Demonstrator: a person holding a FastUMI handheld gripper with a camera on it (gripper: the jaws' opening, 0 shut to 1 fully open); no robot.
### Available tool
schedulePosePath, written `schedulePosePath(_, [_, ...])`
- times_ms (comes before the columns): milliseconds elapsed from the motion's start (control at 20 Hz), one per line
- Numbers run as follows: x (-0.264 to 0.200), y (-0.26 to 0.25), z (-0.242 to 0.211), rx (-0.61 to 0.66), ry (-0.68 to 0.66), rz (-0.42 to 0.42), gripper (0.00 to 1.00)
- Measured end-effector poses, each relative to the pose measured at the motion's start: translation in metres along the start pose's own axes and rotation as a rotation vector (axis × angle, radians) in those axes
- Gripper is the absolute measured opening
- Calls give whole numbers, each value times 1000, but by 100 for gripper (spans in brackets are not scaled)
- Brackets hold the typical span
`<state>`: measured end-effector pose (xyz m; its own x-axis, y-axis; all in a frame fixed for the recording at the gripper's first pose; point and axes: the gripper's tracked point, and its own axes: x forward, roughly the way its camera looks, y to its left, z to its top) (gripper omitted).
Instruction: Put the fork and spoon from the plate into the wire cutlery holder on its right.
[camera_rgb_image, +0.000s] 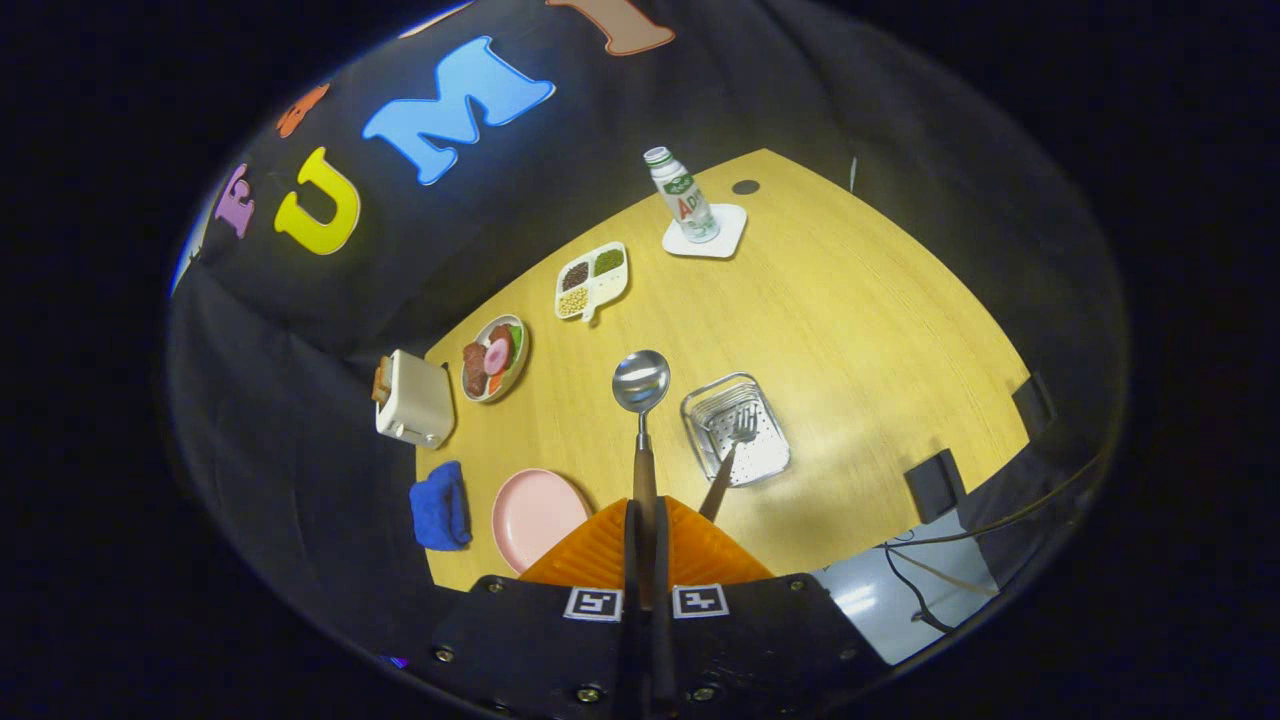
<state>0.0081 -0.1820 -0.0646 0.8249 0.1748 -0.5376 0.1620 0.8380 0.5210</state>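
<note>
**Spoon held aloft, fork in holder**

Spoon clamped between the gripper fingers by its wooden handle, bowl pointing far out ahead of the fingers, raised above the wooden table. Both fingers pressed together on the handle.

Wire cutlery holder sits on the table just right of the spoon's bowl. Fork lies in it, tines toward the far end, its wooden handle sticking out over the near rim.

Pink plate near the fingers, to their left; nothing on the part that shows. Blue cloth left of the plate. Toaster with a slice in its slot beyond the cloth. Plate of food right of the toaster. Divided dish with beans or grains farther off. Bottle upright on a white coaster at the far end of the table.
</note>
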Motion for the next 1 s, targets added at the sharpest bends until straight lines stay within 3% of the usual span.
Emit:
schedulePosePath(450, [22, -53, -22, -10, 155, -112, 4])
schedulePosePath(1000, [43, -56, -17, -2, 206, -183, 4])
